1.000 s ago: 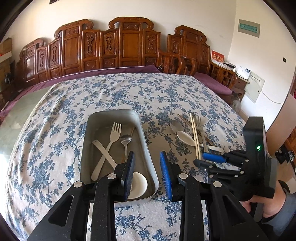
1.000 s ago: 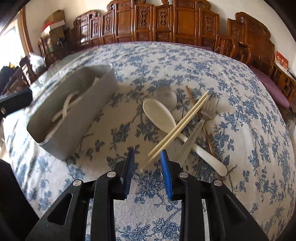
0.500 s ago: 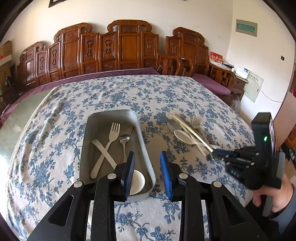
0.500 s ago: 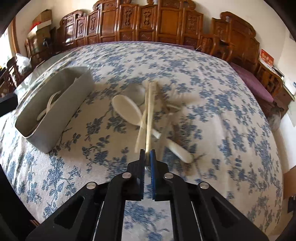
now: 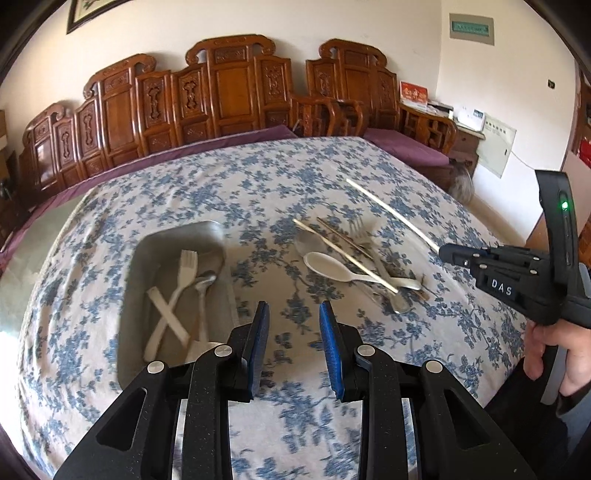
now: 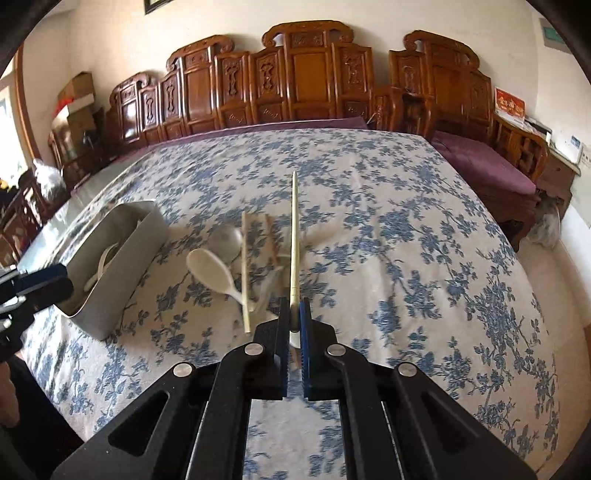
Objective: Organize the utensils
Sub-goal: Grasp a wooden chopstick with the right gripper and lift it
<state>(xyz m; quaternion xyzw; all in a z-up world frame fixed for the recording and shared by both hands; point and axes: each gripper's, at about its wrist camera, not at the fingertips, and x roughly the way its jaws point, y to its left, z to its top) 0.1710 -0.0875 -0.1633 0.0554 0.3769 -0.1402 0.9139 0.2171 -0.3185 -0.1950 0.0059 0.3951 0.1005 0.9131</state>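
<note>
The right gripper [image 6: 294, 325] is clamping one chopstick [image 6: 293, 236] (pointing straight ahead). The left gripper [image 5: 294, 347] is hovering empty, jaws apart, with the metal tray [image 5: 136, 266] just left.

Home living room: carved wooden settee [image 5: 236, 92] along wall, floral cloth [image 6: 406, 258] over bench, framed picture [image 5: 92, 11].

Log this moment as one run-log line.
right gripper: shut on chopstick, lifted | left gripper: open, empty | tray: holds cutlery
</note>
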